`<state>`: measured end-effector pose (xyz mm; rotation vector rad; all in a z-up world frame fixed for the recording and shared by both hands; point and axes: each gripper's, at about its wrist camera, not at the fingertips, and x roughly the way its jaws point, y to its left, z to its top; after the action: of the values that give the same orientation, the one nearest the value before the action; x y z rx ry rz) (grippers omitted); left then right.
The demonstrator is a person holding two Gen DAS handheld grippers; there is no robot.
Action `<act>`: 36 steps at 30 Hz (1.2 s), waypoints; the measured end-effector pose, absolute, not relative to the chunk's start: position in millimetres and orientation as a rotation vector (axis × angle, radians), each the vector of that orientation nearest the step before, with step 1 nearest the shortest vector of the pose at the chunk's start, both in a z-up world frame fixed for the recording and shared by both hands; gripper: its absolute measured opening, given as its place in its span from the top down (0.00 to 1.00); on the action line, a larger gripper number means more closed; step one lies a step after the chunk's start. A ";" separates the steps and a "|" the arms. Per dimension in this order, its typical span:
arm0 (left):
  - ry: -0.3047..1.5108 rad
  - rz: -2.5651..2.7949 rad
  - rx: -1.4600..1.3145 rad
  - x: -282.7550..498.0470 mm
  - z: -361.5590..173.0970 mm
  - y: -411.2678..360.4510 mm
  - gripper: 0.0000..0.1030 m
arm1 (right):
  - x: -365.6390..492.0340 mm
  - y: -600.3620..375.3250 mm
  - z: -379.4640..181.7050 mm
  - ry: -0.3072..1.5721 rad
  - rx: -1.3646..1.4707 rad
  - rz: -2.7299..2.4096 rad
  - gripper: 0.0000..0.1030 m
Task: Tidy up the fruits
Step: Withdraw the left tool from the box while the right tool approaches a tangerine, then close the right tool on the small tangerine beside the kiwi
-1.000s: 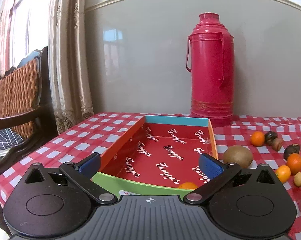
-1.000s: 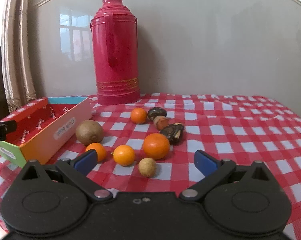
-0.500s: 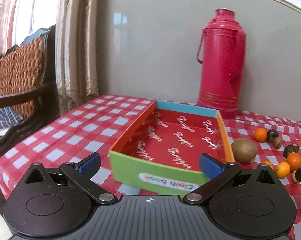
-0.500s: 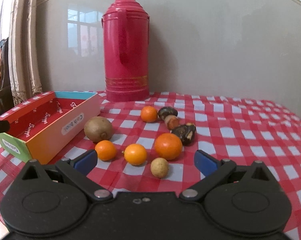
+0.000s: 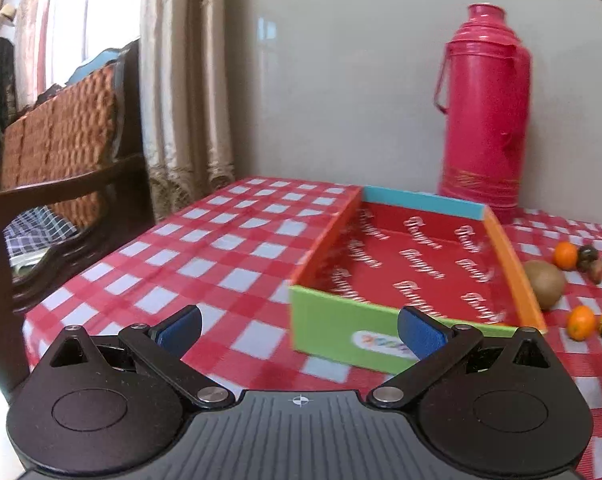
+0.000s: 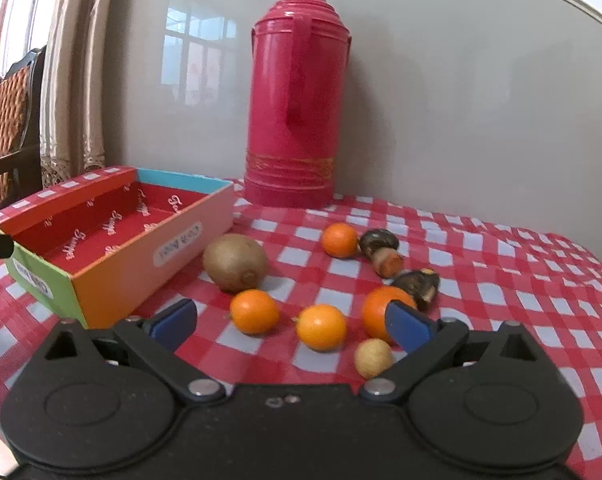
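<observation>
A shallow coloured box [image 5: 417,280] with a red lettered floor stands on the checked table; it also shows in the right wrist view [image 6: 113,240]. Its near end hides part of the floor. Right of it lie loose fruits: a brown kiwi [image 6: 235,262], several small oranges [image 6: 254,311] [image 6: 321,327] [image 6: 339,240], a larger orange [image 6: 383,312], a pale round fruit [image 6: 373,358] and dark fruits [image 6: 417,283]. My left gripper [image 5: 299,330] is open and empty, before the box's green end. My right gripper [image 6: 289,324] is open and empty, just short of the oranges.
A tall red thermos [image 6: 299,96] stands against the grey wall behind the box and fruits. A wooden chair with a woven back [image 5: 61,168] and curtains [image 5: 181,80] are left of the table. The table's left edge [image 5: 81,280] is near the left gripper.
My left gripper has pulled back and swung left, so the box now lies further off and to the right. My right gripper has moved closer to the fruits.
</observation>
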<state>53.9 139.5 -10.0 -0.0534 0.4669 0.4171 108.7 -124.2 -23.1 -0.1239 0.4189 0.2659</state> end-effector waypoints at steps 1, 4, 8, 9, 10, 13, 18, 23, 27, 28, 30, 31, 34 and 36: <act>0.470 0.425 -0.060 53.0 -10.4 143.8 0.00 | 109.8 -121.1 -23.8 0.421 -0.130 0.268 0.11; 0.489 0.444 -0.064 53.4 -13.1 154.0 0.00 | 113.1 -115.8 -24.3 0.426 -0.140 0.269 0.15; 0.488 0.450 -0.061 52.7 -13.8 158.6 0.00 | 115.7 -126.4 -26.5 0.461 -0.146 0.204 0.23; 0.486 0.448 -0.059 52.3 -13.7 158.4 0.00 | 117.6 -133.1 -26.5 0.472 -0.132 0.188 0.27; 0.483 0.446 -0.057 52.3 -13.6 157.7 0.00 | 118.8 -138.3 -27.1 0.482 -0.118 0.177 0.28; 0.472 0.441 -0.056 52.8 -12.2 155.5 0.00 | 119.7 -149.1 -27.7 0.493 -0.094 0.165 0.33; 0.472 0.429 -0.035 53.1 -12.4 149.4 0.00 | 114.2 -137.3 -26.5 0.464 -0.129 0.215 0.36; 0.475 0.443 -0.032 50.5 -12.2 152.8 0.00 | 119.2 -110.9 -26.9 0.459 -0.151 0.302 0.43; 0.481 0.455 -0.035 48.1 -12.7 158.9 0.00 | 127.5 -100.1 -28.8 0.477 -0.153 0.310 0.50; 0.482 0.457 -0.034 47.6 -13.1 160.2 0.00 | 130.4 -99.4 -29.7 0.483 -0.150 0.308 0.50; 0.485 0.461 -0.035 46.9 -14.1 164.2 0.00 | 136.1 -98.0 -31.1 0.499 -0.149 0.305 0.52; 0.487 0.463 -0.035 46.4 -14.4 165.8 0.00 | 138.3 -98.2 -32.3 0.510 -0.149 0.303 0.53; 0.486 0.473 -0.044 44.3 -14.8 171.5 0.00 | 144.1 -97.9 -34.6 0.528 -0.152 0.295 0.63; 0.485 0.478 -0.048 43.0 -15.0 173.7 0.00 | 147.6 -95.9 -36.8 0.541 -0.162 0.294 0.69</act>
<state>43.0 173.7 -15.0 -0.0479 0.4850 0.4776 147.6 -95.9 -36.8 -0.1622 0.5408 0.2942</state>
